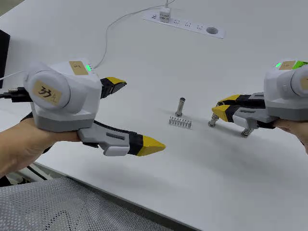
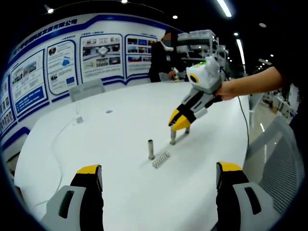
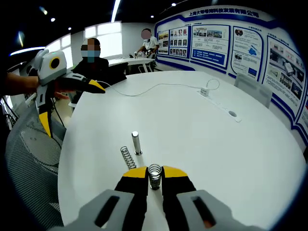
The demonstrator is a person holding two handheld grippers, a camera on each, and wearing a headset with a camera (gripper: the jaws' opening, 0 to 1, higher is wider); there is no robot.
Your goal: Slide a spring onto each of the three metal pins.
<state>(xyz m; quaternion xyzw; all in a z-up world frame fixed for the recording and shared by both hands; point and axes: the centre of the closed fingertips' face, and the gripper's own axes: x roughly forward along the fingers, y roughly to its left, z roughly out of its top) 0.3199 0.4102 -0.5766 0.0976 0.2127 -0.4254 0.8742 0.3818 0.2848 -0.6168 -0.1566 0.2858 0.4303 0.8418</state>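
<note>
Right gripper (image 3: pixel 154 180) clamped on upright spring (image 3: pixel 154 173); left gripper (image 1: pixel 142 114) wide open, empty; loose spring (image 1: pixel 180 122) lies on surface (image 1: pixel 192 168) at 6 o'clock of bare pin (image 1: pixel 180 107)

A round white bench (image 1: pixel 144 43) sits under ceiling strip lights (image 2: pixel 224 7), blue-edged poster boards (image 3: pixel 210 45) behind it, a grey mesh chair (image 1: pixel 57 207) alongside.

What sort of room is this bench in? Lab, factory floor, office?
Probably a company showroom or meeting room, not a factory floor: big white round table, blue-framed display boards along the wall, a power strip on the table, mesh chair.
</note>
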